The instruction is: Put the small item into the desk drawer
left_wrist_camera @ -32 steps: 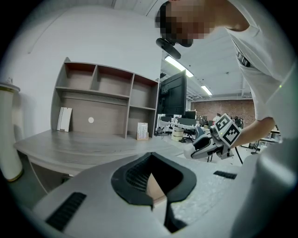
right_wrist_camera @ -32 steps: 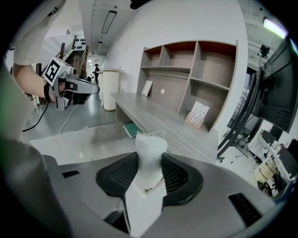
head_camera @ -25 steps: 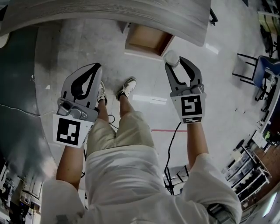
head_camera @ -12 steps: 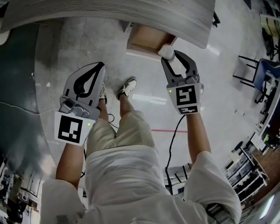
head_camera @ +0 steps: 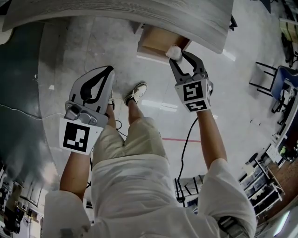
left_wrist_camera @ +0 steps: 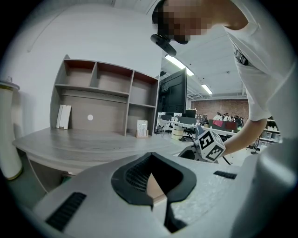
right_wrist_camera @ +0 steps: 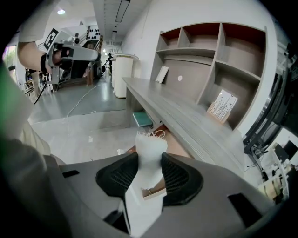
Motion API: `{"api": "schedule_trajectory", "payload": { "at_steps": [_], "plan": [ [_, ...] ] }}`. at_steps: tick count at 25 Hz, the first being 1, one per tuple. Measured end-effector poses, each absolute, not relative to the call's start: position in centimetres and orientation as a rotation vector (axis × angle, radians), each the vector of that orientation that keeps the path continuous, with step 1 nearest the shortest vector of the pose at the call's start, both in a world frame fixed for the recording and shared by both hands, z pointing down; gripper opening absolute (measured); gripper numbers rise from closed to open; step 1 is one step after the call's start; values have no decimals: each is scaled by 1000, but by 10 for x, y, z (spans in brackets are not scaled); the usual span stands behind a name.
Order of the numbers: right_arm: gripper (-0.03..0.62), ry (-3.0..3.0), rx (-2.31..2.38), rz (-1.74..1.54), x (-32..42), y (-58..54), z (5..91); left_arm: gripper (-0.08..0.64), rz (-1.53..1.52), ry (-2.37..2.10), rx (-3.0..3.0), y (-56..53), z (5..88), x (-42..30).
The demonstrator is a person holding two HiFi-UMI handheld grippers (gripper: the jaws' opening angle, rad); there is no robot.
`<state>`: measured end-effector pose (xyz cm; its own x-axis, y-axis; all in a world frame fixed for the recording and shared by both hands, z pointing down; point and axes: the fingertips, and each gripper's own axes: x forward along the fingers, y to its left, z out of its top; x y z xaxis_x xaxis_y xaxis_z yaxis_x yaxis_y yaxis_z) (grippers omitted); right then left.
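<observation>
Two ribbed black pads of the right gripper [head_camera: 176, 56] pinch the small white item [right_wrist_camera: 149, 151] at its waist, just over the near rim of the open desk drawer [head_camera: 156, 41]. Judged step: delivery, release not yet made; next, lower it past the rim under the desk [head_camera: 139, 14] edge, then spread the jaws. Item matte, soft-looking, thread loops on top; drawer floor smooth tan board; desk grey wood-grain; left gripper [head_camera: 107, 71] pressed together, empty, well apart.

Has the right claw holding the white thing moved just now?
Yes. The right gripper carried the white item up the head view, to the near corner of the open drawer.
</observation>
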<state>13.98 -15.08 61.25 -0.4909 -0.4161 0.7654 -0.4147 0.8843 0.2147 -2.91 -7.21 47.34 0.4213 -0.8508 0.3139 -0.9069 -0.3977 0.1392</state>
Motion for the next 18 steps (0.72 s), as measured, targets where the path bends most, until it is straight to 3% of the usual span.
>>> {"api": "schedule_trajectory", "payload": {
  "at_steps": [18],
  "plan": [
    [158, -2081, 386, -103, 120, -155, 678, 7, 295, -1542, 2362, -72, 485, -26]
  ]
}}
